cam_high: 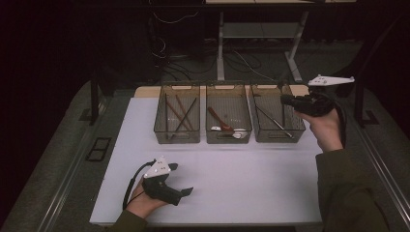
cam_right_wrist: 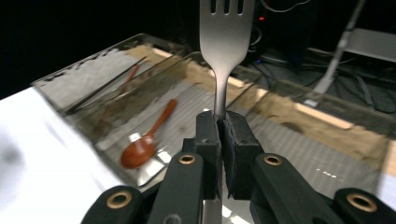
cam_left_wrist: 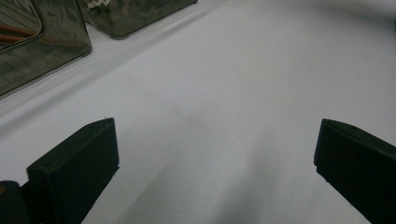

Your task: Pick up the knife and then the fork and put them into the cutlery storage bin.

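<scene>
Nearest the camera, the left gripper (cam_high: pixel 181 186) rests low on the white bench (cam_high: pixel 241 179), its jaws spread wide with nothing between them. Farther off, the right gripper (cam_right_wrist: pixel 223 122) is clamped tight on the handle of a metal fork (cam_right_wrist: pixel 226 32), which stands upright above the jaws. It hangs over the right-hand bin (cam_high: pixel 278 131) of three smoky plastic bins; the middle bin (cam_high: pixel 228 137) holds a red-brown spoon (cam_right_wrist: pixel 145 140), the left bin (cam_high: pixel 177 136) chopsticks (cam_high: pixel 179 113).

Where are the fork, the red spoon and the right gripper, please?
fork (cam_right_wrist: pixel 226 28): right gripper view, on its head below the tines.
red spoon (cam_right_wrist: pixel 139 153): right gripper view, on its bowl.
right gripper (cam_right_wrist: pixel 223 122): right gripper view, between its fingertips.
</scene>
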Available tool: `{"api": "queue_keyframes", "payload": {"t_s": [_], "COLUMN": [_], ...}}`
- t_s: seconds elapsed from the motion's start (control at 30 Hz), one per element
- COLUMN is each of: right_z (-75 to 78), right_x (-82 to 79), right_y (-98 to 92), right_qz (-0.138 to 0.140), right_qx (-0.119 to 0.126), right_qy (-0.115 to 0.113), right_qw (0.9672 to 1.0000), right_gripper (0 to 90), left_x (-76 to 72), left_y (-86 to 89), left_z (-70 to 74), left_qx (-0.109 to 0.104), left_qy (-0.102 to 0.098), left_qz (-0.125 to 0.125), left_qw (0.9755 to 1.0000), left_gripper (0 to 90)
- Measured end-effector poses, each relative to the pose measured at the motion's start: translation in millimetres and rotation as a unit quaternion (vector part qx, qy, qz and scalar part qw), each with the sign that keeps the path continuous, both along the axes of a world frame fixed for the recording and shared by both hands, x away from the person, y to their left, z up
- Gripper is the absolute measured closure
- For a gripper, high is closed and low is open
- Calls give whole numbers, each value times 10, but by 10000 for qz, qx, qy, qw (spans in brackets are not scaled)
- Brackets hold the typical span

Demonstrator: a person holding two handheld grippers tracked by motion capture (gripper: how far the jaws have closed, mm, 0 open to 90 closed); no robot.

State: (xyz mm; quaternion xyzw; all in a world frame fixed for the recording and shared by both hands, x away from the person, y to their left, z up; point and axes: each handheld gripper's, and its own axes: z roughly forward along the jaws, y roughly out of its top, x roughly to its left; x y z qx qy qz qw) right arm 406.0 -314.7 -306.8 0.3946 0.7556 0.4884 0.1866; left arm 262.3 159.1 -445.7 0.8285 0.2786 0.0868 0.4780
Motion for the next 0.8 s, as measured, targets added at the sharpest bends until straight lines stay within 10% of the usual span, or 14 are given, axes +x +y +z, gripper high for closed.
{"api": "queue_keyframes", "payload": {"t_s": [0.33,0.8], "right_z": [-26,-403], "right_x": [235,472], "right_y": [-134,-130], "right_qz": [-414,-498], "right_qx": [-184,-649], "right_qy": [38,850], "right_qw": [9990,9930], "right_gripper": [845,845], "left_x": [-6,-14], "left_y": [9,13], "left_z": [5,6], "left_qx": [-4,-9], "left_qy": [-6,-7], "left_qz": [-9,2], "left_qw": [10000,10000], "left_gripper": [0,0]}}
